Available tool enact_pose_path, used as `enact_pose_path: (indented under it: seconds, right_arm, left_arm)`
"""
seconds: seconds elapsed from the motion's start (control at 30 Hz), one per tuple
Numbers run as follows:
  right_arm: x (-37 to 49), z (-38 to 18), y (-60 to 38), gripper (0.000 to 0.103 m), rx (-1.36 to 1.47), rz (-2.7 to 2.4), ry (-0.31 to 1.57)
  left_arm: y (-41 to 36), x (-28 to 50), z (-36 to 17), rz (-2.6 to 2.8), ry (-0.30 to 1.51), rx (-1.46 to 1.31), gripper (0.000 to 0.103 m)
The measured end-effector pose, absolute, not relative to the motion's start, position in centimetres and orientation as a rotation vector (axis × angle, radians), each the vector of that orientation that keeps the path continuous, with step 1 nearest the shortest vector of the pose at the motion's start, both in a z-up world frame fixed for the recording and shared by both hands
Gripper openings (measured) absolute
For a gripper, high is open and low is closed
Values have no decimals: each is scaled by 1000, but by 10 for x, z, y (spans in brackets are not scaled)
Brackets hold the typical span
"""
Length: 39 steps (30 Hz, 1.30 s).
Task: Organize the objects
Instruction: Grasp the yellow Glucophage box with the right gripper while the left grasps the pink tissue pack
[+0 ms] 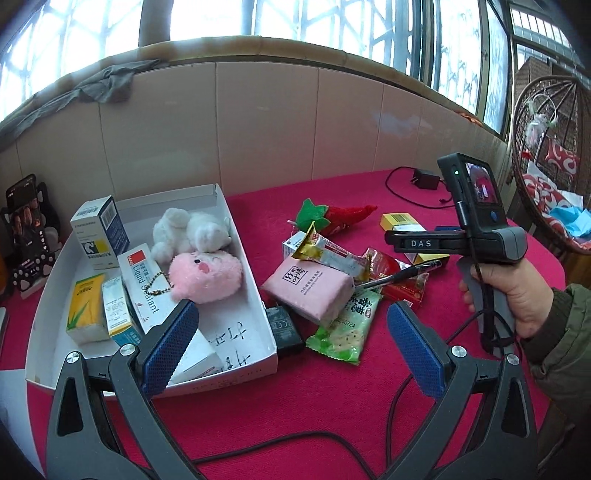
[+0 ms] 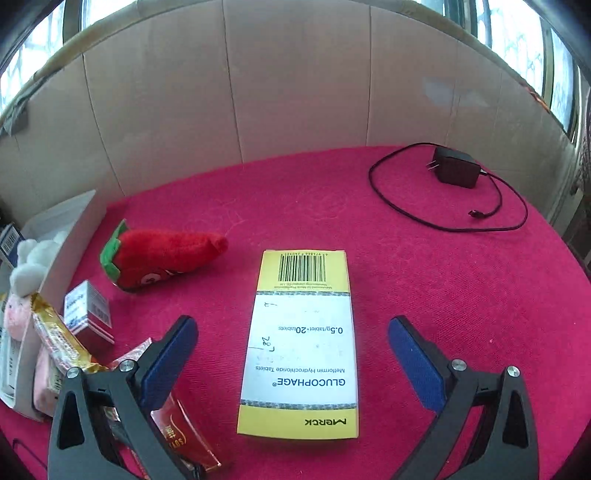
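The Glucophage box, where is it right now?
The Glucophage box lies flat on the red cloth, centred between the open right claw tips, right of the plush chili.

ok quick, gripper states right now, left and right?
Left gripper: open, holding nothing.
Right gripper: open, empty, fingers either side of the yellow-and-white Glucophage box without touching it.

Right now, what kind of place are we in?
Probably a home's enclosed balcony or sunroom: barred windows above a tiled wall, a wicker hanging chair, and a red-covered table strewn with household items.
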State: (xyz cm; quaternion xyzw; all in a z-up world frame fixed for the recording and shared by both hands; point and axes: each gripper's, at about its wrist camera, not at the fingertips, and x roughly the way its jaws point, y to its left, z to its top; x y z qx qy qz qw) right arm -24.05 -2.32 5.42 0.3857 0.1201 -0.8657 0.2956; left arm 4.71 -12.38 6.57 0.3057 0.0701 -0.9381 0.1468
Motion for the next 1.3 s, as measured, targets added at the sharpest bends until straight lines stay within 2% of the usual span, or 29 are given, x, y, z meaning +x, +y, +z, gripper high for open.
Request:
enact_pose_path:
  seconds: [0.13, 0.17, 0.2, 0.23, 0.5, 0.7, 0.83, 0.93, 1.0, 1.03, 1.07, 1.1, 1.2, 1.3]
  right_arm:
    - [-248, 45, -19, 83, 1101, -2263, 313]
    - [-247, 46, -17, 76, 1093, -2265, 331]
    - [-246, 46, -14, 61, 1081, -2274, 366]
    - [-244, 46, -10, 56, 1068, -2268, 378]
    - [-240, 47, 25, 56, 1075, -2191, 209]
    - [-236, 48, 30, 56, 1075, -2184, 190]
    - [-249, 46, 30, 56, 1081, -2168, 147]
    - [-251, 46, 32, 56, 1082, -2162, 129]
    - [-252, 46, 32, 56, 1083, -2160, 122]
    - [-253, 46, 32, 56, 1083, -2158, 119]
    - [-253, 46, 32, 56, 1083, -2158, 117]
    - [-253, 46, 32, 56, 1084, -2157, 115]
    - [-253, 46, 31, 56, 1084, -2157, 114]
    - [-254, 46, 31, 56, 1084, -2157, 111]
  left_arm:
    - [-122, 22, 62, -2696, 78, 972, 103]
    - [-122, 15, 61, -2704, 50, 996, 103]
    - [-122, 8, 60, -2718, 27, 1022, 103]
    - [-123, 1, 58, -2728, 11, 1054, 103]
    - [-135, -42, 46, -2789, -88, 1233, 103]
    - [-144, -61, 32, -2758, -50, 1372, 103]
    - [-136, -70, 19, -2733, -144, 1485, 103]
    - [-133, -71, 16, -2748, -129, 1514, 102]
    - [-134, -68, 16, -2763, -95, 1506, 96]
    - [-134, -66, 16, -2772, -81, 1507, 89]
    - [-133, -64, 17, -2782, -75, 1507, 76]
    - [-133, -61, 17, -2789, -67, 1510, 71]
    - [-124, -53, 19, -2837, -54, 1518, 68]
    - [-110, -44, 22, -2843, -127, 1477, 62]
